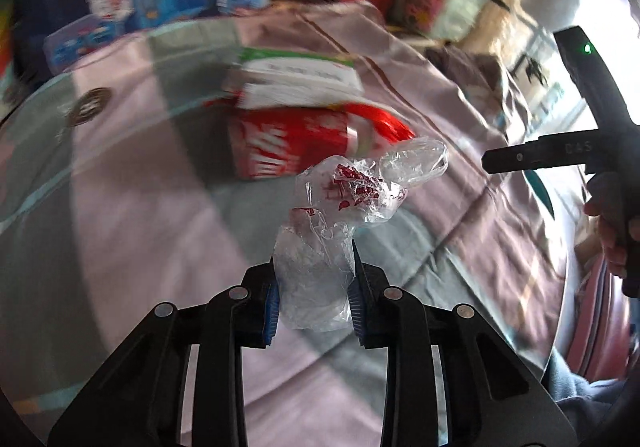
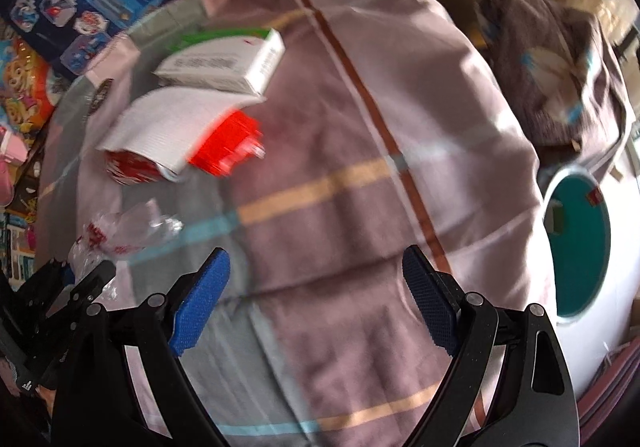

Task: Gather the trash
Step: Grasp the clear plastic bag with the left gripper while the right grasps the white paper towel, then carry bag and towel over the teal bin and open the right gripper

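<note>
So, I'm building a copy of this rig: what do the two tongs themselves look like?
Both are matte black linkage frames with silver round pivot pins. The left tongs and right tongs carry blue ribbed pads on the fingertips. From the left camera, the right unit's black handle shows a small green light. No cables or sleeves are clearly visible.
</note>
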The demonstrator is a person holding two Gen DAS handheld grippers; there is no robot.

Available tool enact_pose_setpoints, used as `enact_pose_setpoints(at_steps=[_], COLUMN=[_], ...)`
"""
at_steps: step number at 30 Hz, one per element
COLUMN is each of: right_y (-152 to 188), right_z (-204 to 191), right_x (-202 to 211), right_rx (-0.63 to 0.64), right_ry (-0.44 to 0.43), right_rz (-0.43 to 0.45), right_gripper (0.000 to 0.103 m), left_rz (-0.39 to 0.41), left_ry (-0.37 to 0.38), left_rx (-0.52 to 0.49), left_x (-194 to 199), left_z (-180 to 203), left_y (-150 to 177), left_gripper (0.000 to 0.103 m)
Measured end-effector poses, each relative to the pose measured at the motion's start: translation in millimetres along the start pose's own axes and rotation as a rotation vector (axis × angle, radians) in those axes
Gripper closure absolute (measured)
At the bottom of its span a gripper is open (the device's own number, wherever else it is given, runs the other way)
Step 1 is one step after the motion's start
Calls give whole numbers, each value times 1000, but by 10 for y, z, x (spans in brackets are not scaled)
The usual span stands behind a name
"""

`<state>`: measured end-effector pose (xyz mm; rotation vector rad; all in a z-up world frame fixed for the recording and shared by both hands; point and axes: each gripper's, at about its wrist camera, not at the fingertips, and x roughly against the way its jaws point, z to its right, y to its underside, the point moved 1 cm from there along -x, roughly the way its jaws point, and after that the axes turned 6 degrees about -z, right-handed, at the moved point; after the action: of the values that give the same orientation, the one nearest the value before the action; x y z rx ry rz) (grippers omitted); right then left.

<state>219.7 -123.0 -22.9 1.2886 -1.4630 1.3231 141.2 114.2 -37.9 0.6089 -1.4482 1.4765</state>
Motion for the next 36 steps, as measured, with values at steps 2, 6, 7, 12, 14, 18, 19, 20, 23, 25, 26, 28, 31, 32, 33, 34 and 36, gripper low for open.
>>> enact_pose_setpoints(at_steps=[2,6,7,12,14,18,19,20,23,25,26,28,31,32,33,34,36], right_y=[-106,-329,-395,-666,-770,-898,-910,-904,-866,-840,-821,-778,-709,-673,-635,-591,-513], right_z=[-131,-427,-508,-795,-885,-958,-967,-965,-958,-949,-938,-893,-795,-770,-747,-710,-606], right_x=[20,-10,-34,-170,-280,-501,-565,-599,-614,-552,-516,-466,-404,-367,-330,-282,-193], right_rx=[25,62,72,108,119,115,114,113,121,132,137,133,105,110,115,115,99], right_ry=[-13,-48,-62,-116,-125,-143,-163,-172,-177,-176,-176,-186,-207,-197,-185,-178,-186], right_rz=[13,30,32,46,41,6,-14,-26,-21,-3,6,12,13,25,38,51,66], right_gripper=[19,19,19,19,19,24,33,42,53,65,75,87,88,88,90,95,96], left_rz=[17,50,61,105,106,85,81,76,60,57,55,53,57,60,64,66,68], left_ry=[-13,-22,-19,-15,-23,-26,-24,-22,-17,-13,-11,-7,-4,-1,2,3,4], left_rx=[44,125,149,240,257,280,284,288,294,292,291,287,278,274,267,261,243], left_x=[109,235,265,354,330,211,180,149,67,36,29,20,36,47,66,73,87], left_z=[-167,-450,-526,-795,-850,-917,-928,-937,-937,-919,-901,-863,-782,-754,-707,-670,-561], left_y=[-6,-51,-72,-220,-286,-375,-383,-392,-409,-410,-409,-414,-426,-431,-437,-447,-458], left_gripper=[74,74,74,74,74,74,74,74,74,74,74,74,74,74,74,74,74])
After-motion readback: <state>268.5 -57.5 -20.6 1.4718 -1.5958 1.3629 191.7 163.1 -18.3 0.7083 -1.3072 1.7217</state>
